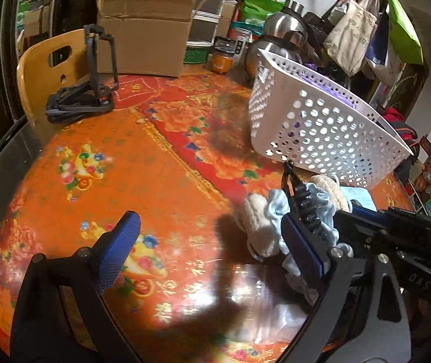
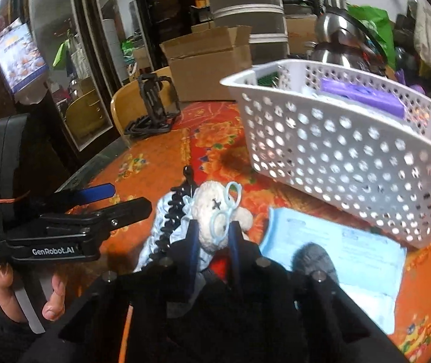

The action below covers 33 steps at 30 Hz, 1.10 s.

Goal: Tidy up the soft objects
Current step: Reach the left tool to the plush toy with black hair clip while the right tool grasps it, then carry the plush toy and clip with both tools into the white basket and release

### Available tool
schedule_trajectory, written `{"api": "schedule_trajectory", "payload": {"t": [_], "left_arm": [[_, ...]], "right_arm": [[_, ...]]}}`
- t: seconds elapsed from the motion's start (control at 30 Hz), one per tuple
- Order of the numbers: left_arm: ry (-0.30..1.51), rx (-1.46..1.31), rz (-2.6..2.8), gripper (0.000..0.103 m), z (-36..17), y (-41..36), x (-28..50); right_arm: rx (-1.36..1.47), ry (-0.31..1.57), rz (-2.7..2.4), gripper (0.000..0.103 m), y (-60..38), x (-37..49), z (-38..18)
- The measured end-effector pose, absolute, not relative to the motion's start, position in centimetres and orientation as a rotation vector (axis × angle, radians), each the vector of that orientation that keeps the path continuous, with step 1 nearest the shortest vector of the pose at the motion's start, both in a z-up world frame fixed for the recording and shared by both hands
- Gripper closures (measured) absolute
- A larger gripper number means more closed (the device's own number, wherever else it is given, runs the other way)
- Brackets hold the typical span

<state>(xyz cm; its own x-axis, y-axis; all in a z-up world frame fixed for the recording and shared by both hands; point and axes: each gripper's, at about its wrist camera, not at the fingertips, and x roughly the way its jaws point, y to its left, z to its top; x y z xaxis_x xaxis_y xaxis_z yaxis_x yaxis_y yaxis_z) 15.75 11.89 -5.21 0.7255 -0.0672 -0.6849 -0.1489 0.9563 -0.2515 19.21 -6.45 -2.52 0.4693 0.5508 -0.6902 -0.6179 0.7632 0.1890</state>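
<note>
A small cream plush bear [image 2: 212, 211] with light-blue glasses and a light-blue frilly dress is pinched between the blue pads of my right gripper [image 2: 213, 236], just above the orange table. It also shows in the left wrist view [image 1: 260, 220], with the right gripper [image 1: 300, 211] on it. A black ridged clip [image 2: 170, 217] lies against the bear's left side. My left gripper [image 1: 212, 242] is open and empty, to the left of the bear. The white perforated basket [image 2: 336, 139] stands just behind the bear and holds a purple item [image 2: 363, 96].
A light-blue paper packet [image 2: 336, 260] lies flat under the basket's near side. A black stand [image 1: 88, 90], a cardboard box [image 1: 145, 30], a steel kettle [image 1: 279, 30] and jars stand at the table's far edge. A wooden chair [image 1: 49, 66] is at far left.
</note>
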Motion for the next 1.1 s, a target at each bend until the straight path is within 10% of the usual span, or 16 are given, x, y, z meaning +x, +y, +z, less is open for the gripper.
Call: {"api": "schedule_trajectory", "payload": {"t": [0.23,0.5,1.1], "left_arm": [[0.781,-0.271,0.016,0.017,-5.3,9.6,16.7],[0.792,-0.324,-0.107,0.072,-5.2,8.0,17.4],[0.665,-0.313,-0.145,0.08,-1.5,6.6,14.3]], "right_arm": [[-0.057,0.82,0.701,0.087,-7.9,19.0,-2.8],[-0.05,0.832,0.689,0.088,-8.2,19.3,-3.3],[-0.059,0.725,0.679,0.092,-9.0,17.1,-0.5]]}}
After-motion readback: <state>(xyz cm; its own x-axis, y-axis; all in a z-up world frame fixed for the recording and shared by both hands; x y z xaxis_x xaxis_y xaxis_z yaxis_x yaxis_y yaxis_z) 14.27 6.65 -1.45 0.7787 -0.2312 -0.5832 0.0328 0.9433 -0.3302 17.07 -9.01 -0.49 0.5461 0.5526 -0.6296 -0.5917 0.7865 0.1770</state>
